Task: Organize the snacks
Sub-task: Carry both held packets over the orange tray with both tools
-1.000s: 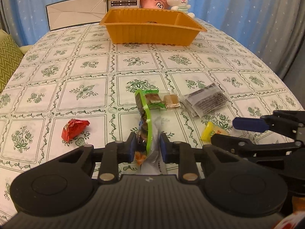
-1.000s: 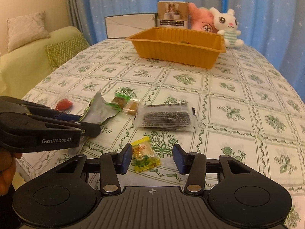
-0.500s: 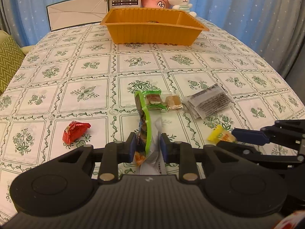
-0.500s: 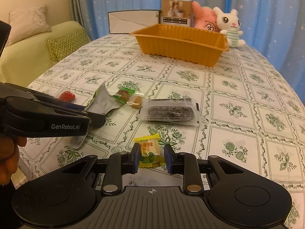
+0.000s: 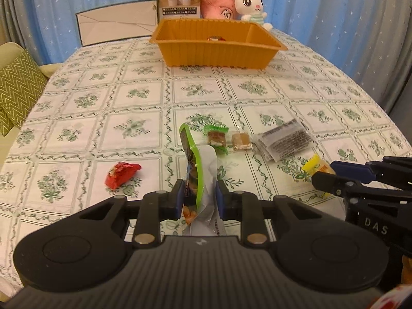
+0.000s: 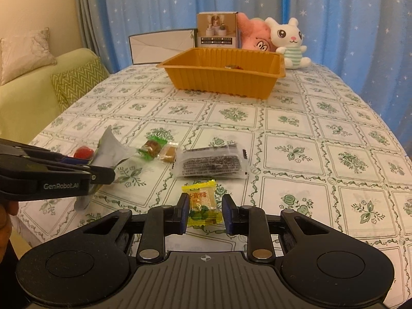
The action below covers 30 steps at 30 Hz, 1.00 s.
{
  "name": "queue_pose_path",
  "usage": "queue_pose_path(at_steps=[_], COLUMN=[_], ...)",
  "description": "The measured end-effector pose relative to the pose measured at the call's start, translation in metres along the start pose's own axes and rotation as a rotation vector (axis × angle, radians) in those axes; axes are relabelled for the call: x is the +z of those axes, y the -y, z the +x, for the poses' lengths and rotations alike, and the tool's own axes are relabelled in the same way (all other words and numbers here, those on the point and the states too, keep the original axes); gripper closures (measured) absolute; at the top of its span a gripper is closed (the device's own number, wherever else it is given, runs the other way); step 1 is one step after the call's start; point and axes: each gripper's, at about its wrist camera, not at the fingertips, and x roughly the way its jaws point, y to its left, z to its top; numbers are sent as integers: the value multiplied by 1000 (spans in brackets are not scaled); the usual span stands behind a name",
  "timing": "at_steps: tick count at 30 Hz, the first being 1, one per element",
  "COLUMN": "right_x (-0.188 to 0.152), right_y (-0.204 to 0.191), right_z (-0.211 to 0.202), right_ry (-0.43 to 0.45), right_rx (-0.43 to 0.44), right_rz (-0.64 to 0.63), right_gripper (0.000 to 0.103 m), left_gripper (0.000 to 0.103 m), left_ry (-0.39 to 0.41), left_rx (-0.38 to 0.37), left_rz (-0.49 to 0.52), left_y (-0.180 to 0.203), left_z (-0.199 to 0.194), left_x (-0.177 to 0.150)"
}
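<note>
My left gripper (image 5: 199, 197) is shut on a green-edged silver snack bag (image 5: 197, 172) and holds it upright above the table; the bag also shows in the right wrist view (image 6: 110, 152). My right gripper (image 6: 204, 212) is shut on a yellow candy packet (image 6: 202, 202), lifted a little off the cloth; the packet also shows in the left wrist view (image 5: 315, 166). An orange tray (image 5: 219, 47) stands at the far end, with a small wrapped snack (image 5: 216, 38) inside. On the cloth lie a red candy (image 5: 121, 175), a green-wrapped sweet (image 5: 216, 139), a clear-wrapped caramel (image 5: 240, 141) and a dark sachet (image 5: 283, 139).
Behind the tray stand a cardboard box (image 5: 179, 1), a pink plush (image 5: 217, 5), a white bunny plush (image 5: 251, 2) and a white envelope-like card (image 5: 118, 22). A sofa with a green zigzag cushion (image 6: 74, 85) is to the left. Blue curtains hang behind.
My right gripper has closed on the yellow candy packet and lifted it slightly. My left gripper has risen a little with the snack bag, giving a higher view of the tray.
</note>
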Motion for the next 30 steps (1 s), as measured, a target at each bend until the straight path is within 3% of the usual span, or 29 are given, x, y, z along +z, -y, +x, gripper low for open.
queue_pose_path(at_steps=[16,30], right_x=[14,43], right_y=[2,16], right_z=[-25,-37], right_ry=[77,150], right_rx=[-27,-56], right_rz=[33,35], right_gripper=[76,76], left_gripper=[80,80], left_ry=[62,119], left_rx=[-16,-50], left_rz=[-9,23], left_y=[5,17], left_z=[-34,-40], left_x=[12,46])
